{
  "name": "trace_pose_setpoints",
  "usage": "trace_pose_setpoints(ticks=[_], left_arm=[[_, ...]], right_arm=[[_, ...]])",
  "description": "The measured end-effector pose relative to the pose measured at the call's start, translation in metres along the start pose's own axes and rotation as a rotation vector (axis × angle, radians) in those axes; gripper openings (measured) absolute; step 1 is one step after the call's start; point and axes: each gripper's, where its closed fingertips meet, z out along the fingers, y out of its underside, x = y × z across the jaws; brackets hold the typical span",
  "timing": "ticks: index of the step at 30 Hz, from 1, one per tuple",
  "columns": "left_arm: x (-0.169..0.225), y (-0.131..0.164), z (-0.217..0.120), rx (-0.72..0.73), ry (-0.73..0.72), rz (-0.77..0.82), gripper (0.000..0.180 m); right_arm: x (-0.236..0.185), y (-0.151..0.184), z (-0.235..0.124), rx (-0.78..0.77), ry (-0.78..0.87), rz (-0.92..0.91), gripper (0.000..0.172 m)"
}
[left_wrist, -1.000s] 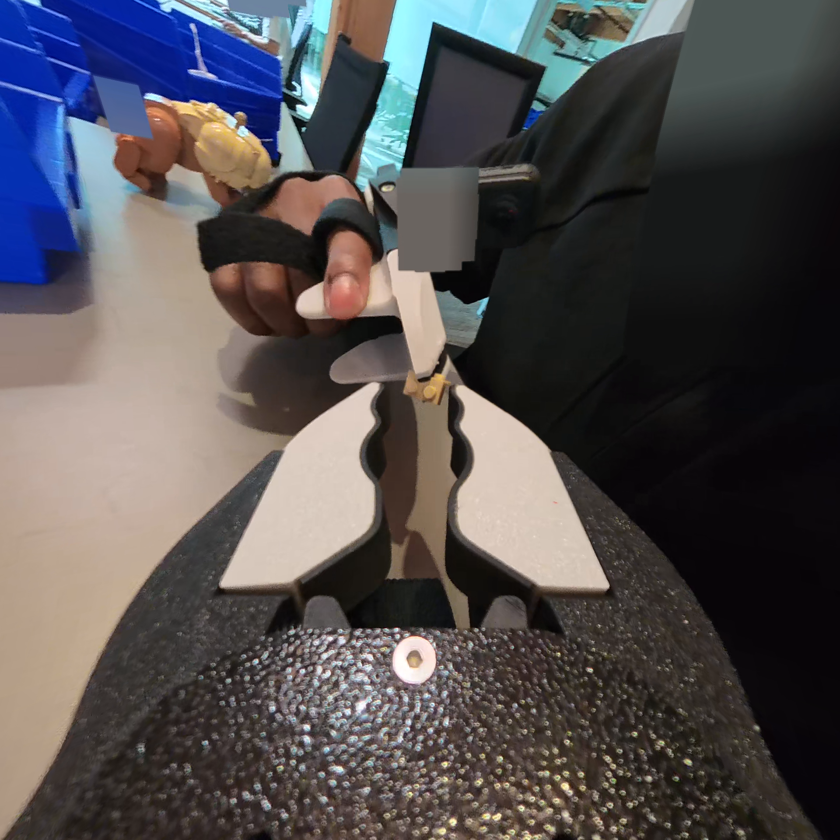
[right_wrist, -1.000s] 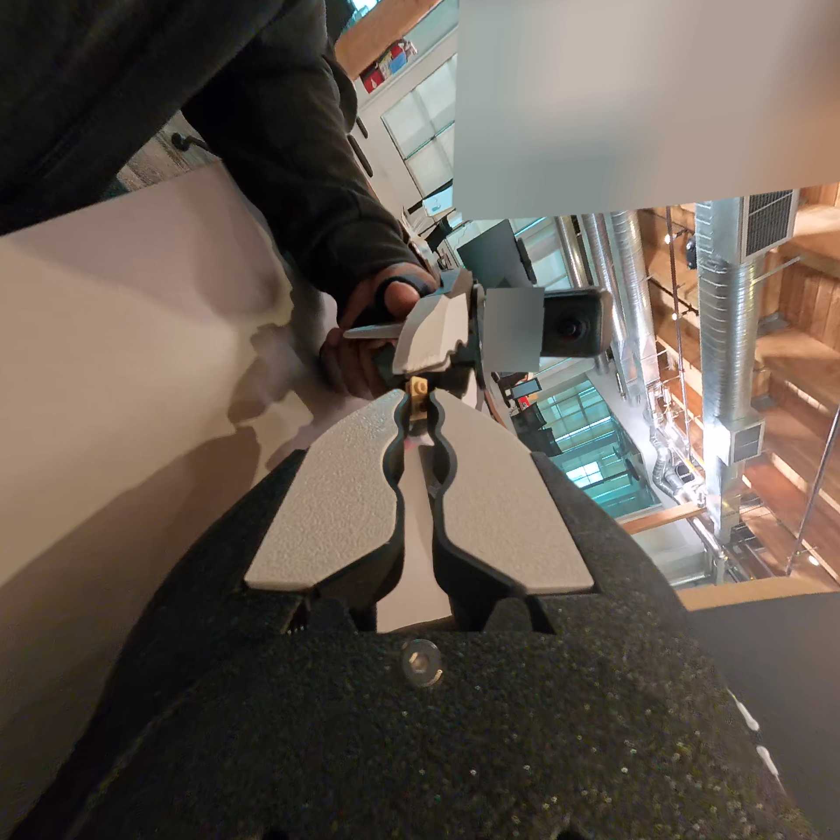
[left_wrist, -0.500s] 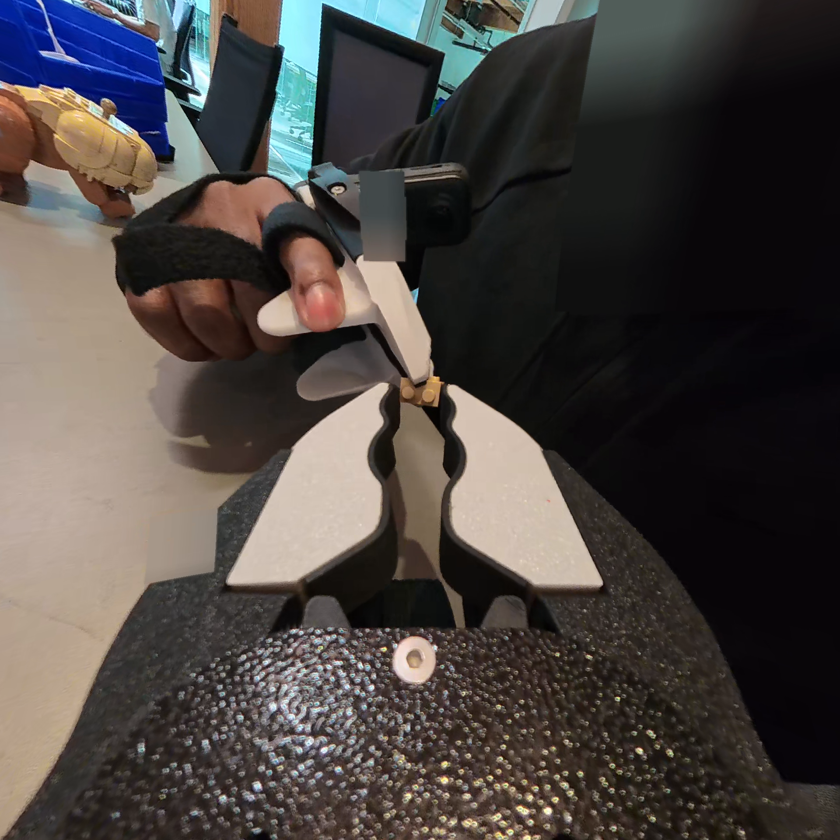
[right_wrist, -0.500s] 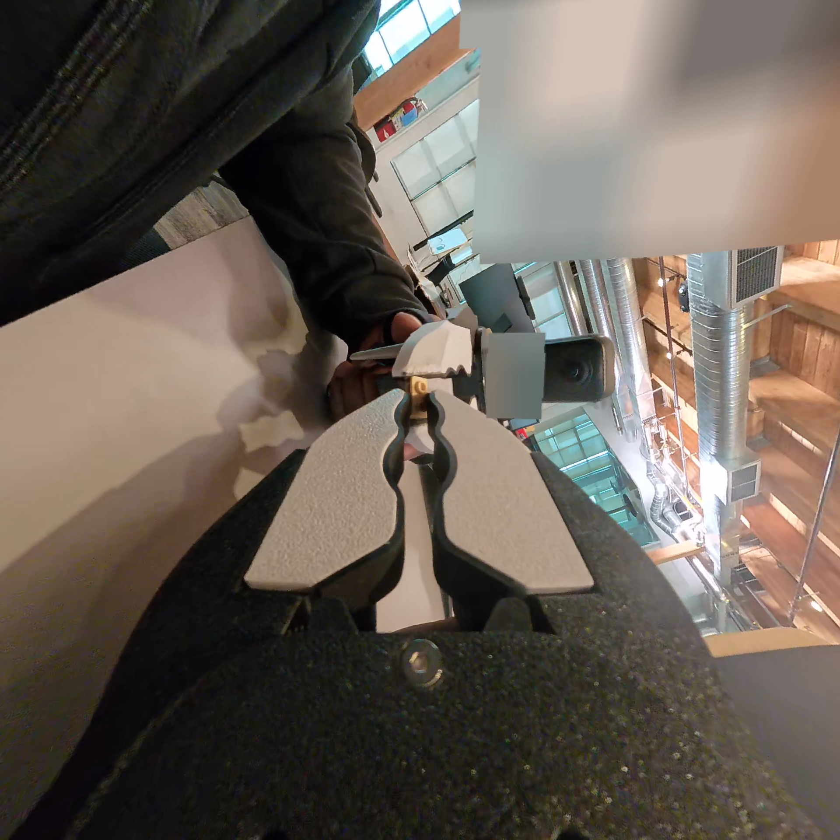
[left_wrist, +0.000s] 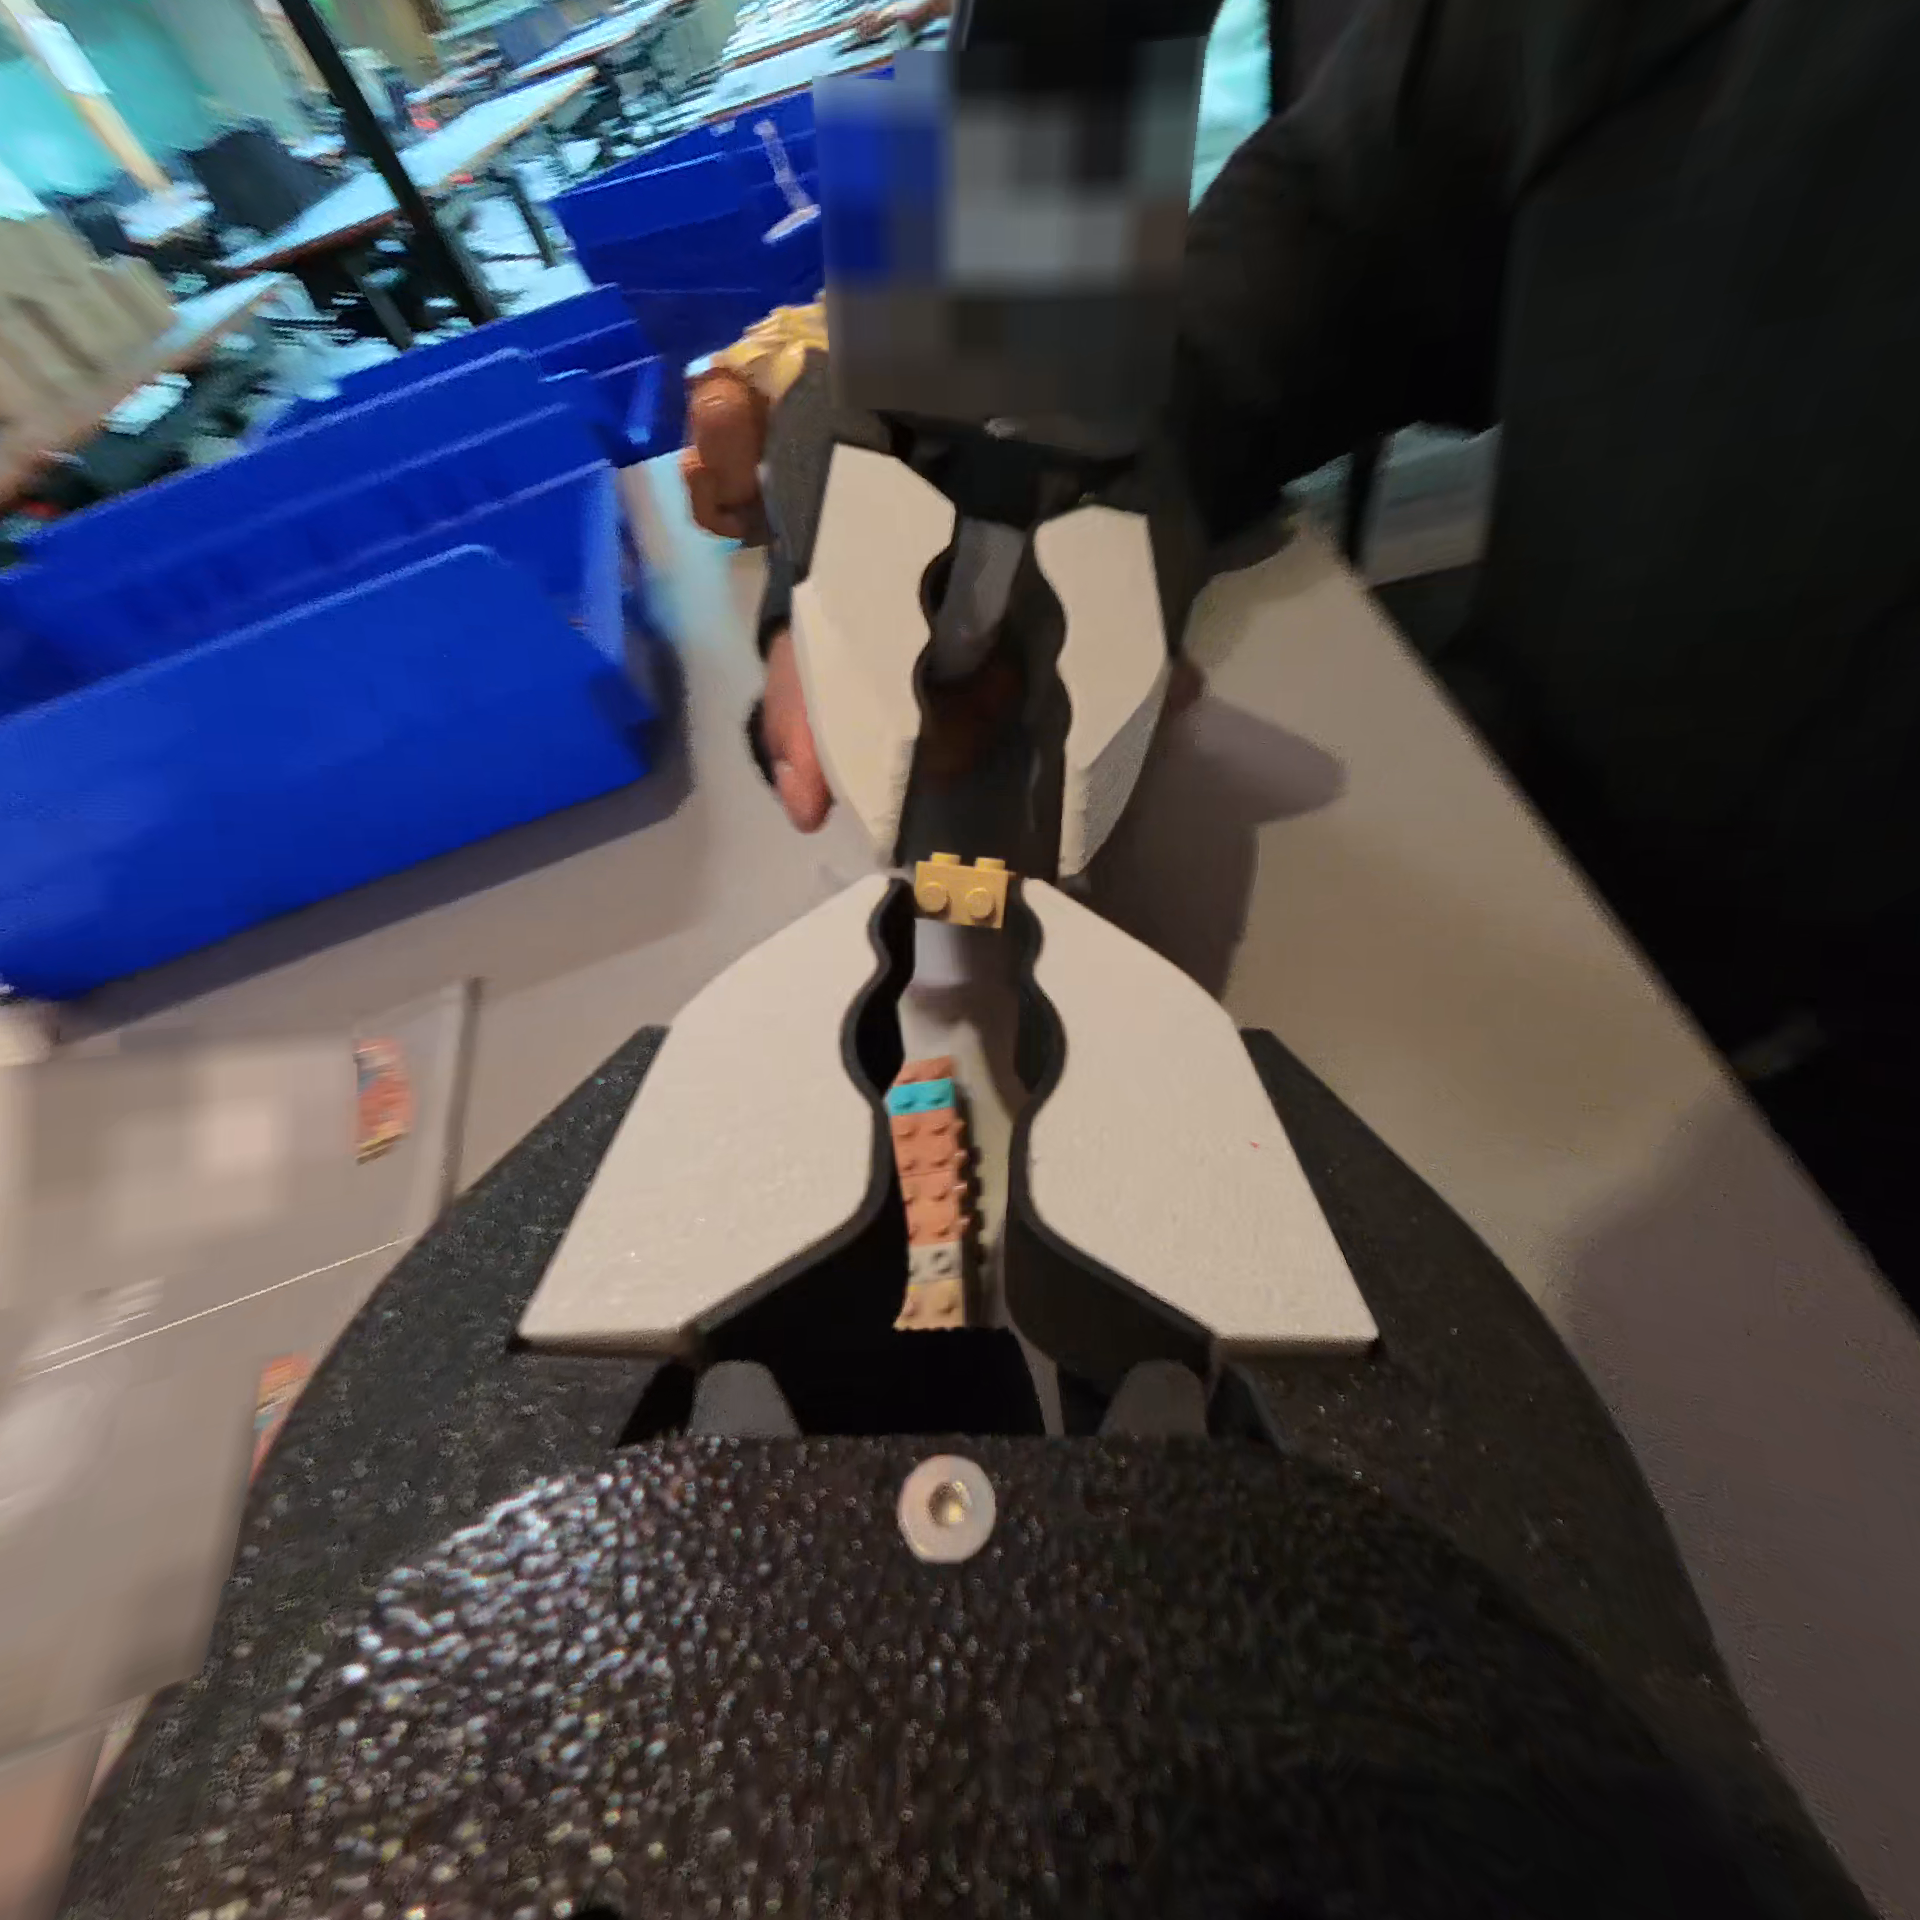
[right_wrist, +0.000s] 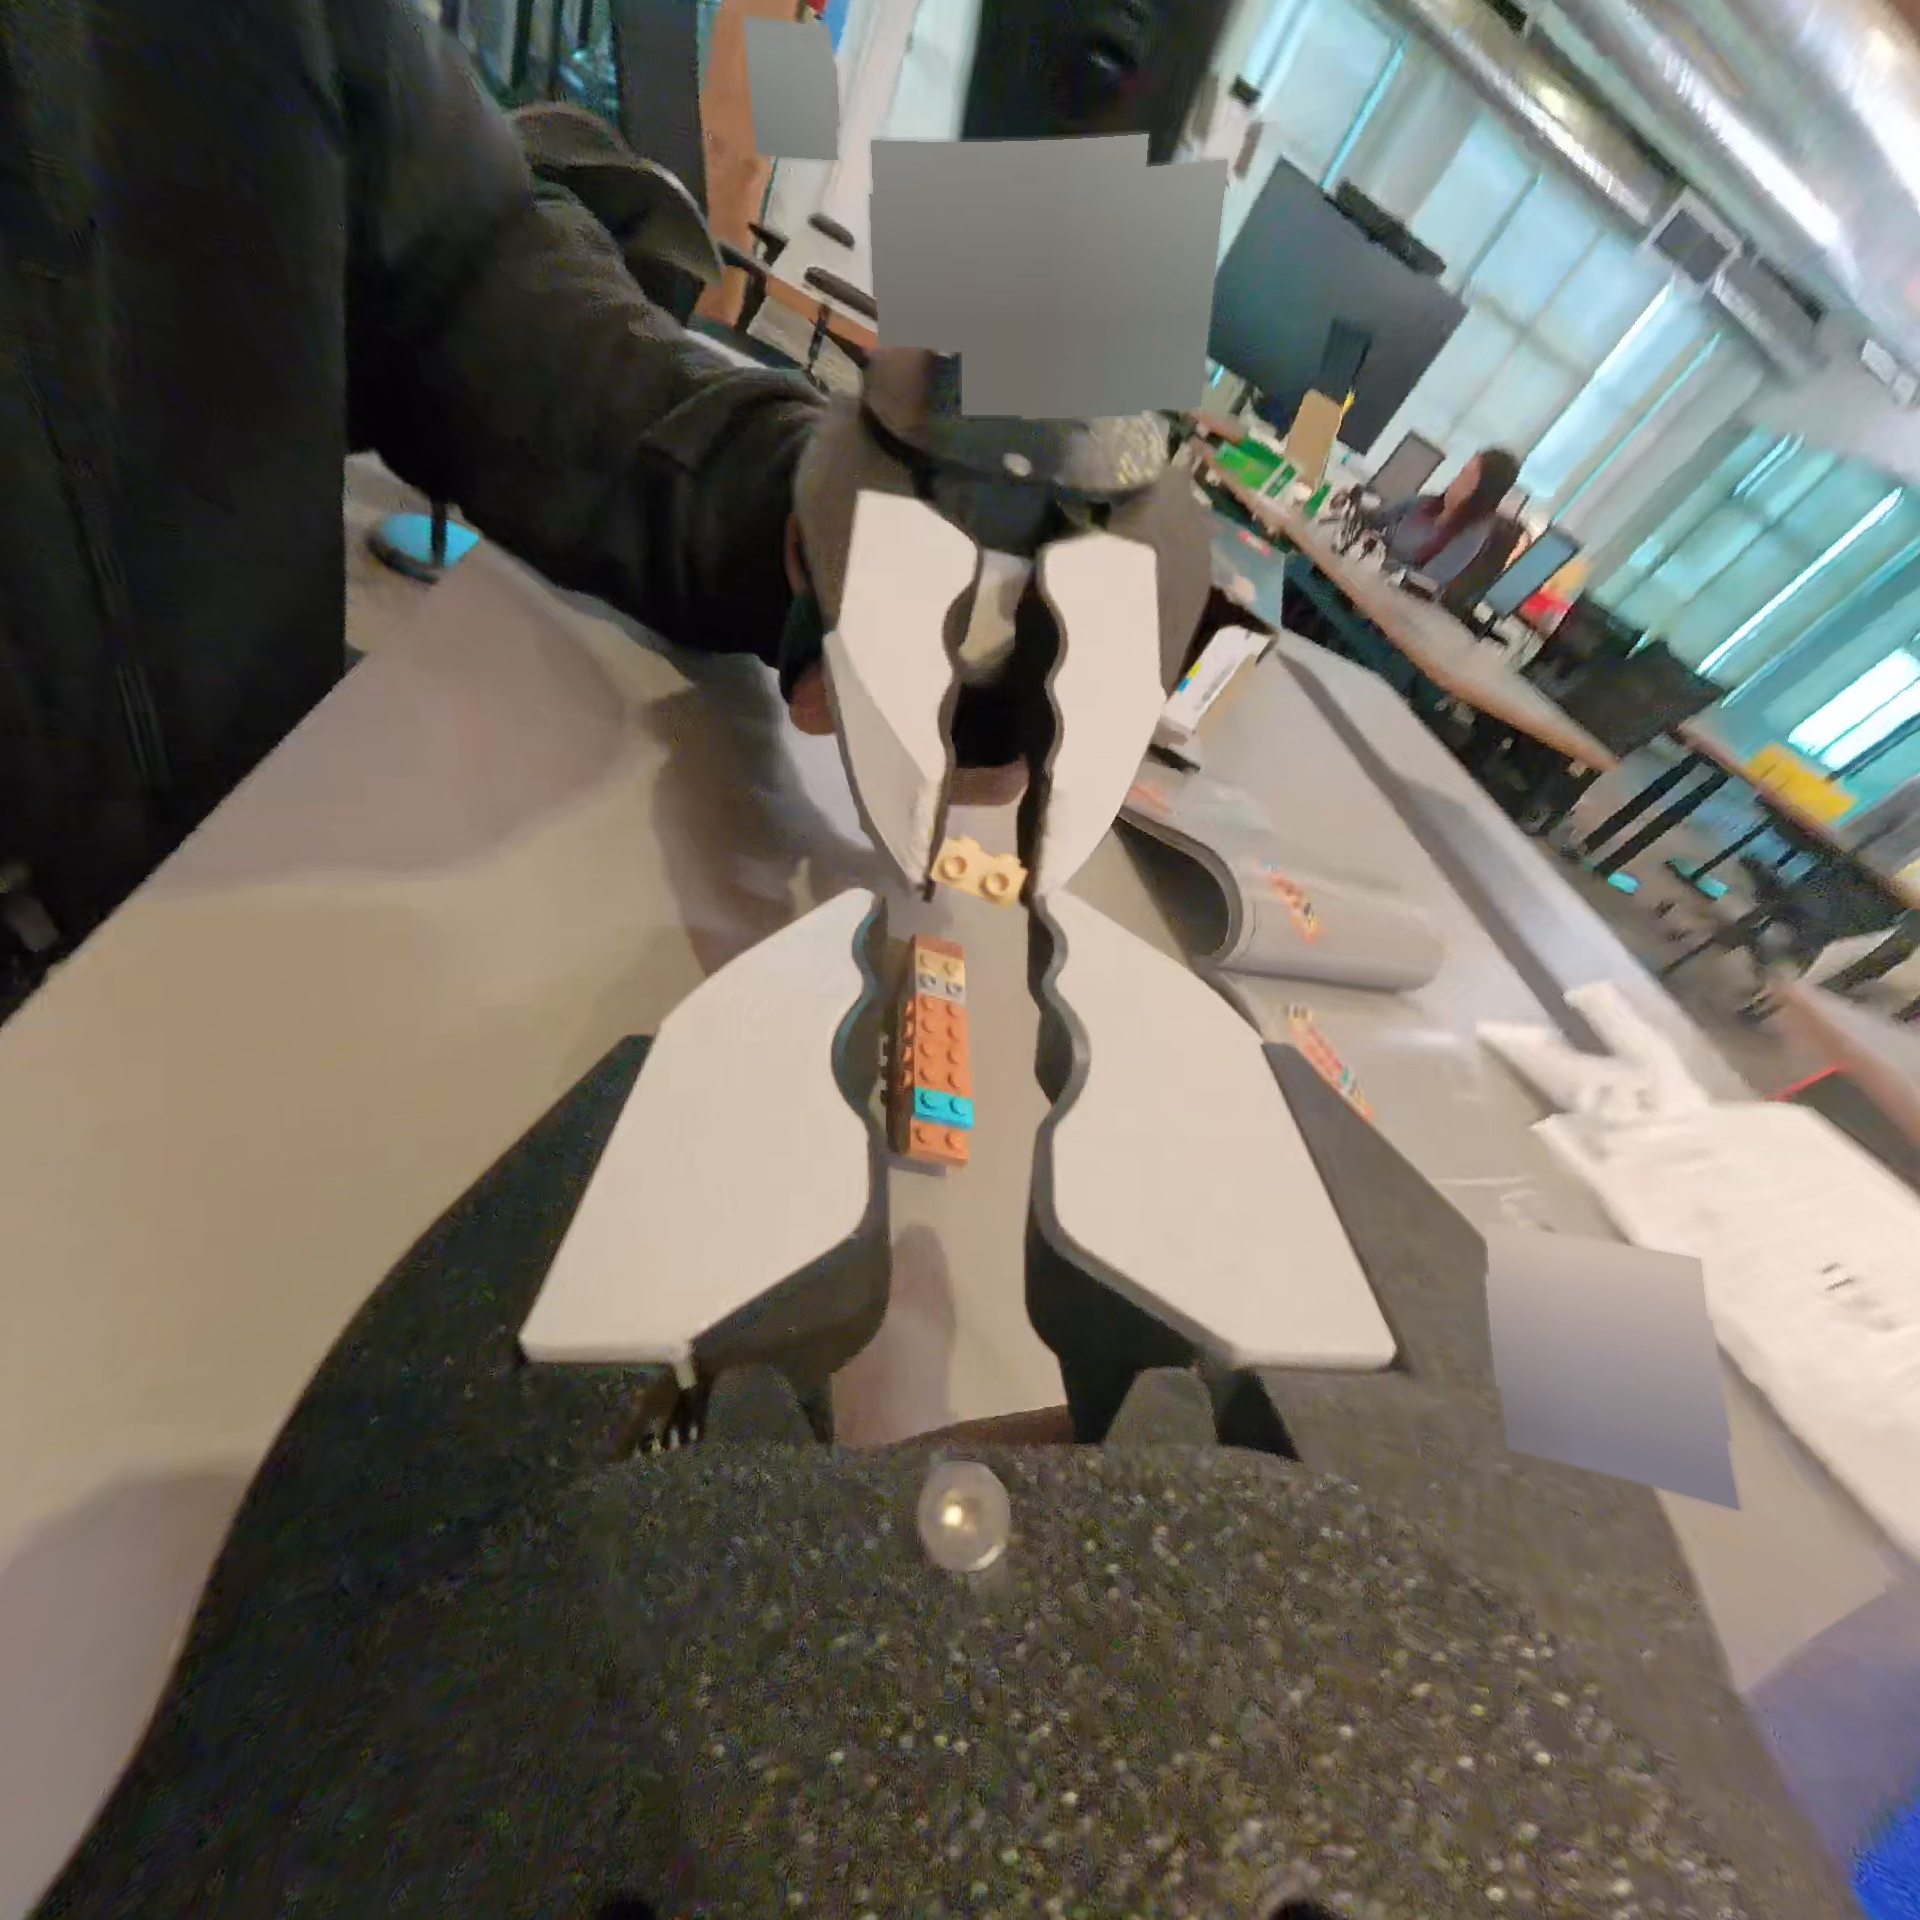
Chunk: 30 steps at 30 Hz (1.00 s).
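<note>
Two tools met tip to tip over a small tan brick (left_wrist: 962, 896) above the grey tabletop (left_wrist: 1455, 1039).

Left tool (left_wrist: 960, 902) was clenched on the tan brick, both fingertips pressed against its ends. Right tool (right_wrist: 951, 909) stood released, its tips just beside the brick and not gripping it. Directly below the tan brick, a strip of orange, teal and tan bricks (right_wrist: 938, 1049) lay flat on the tabletop. Blue bins (left_wrist: 312, 644) stood well to the left of the brick; a rolled grey mat (right_wrist: 1309, 914) lay near it on the other side.
</note>
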Motion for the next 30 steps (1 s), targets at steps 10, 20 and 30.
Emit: trace_pose_setpoints(ticks=[10, 20, 30], left_arm=[[-0.010, 0.012, 0.005, -0.119, -0.139, 0.157, 0.016], [-0.002, 0.012, 0.007, -0.149, -0.130, 0.235, 0.016], [-0.001, 0.013, 0.007, -0.143, -0.115, 0.216, 0.017]], right_arm=[[0.004, 0.010, 0.003, -0.047, 0.000, 0.105, 0.023], [0.000, 0.013, 0.002, -0.058, -0.037, 0.106, 0.013], [-0.001, 0.014, 0.001, -0.060, -0.046, 0.080, 0.013]])
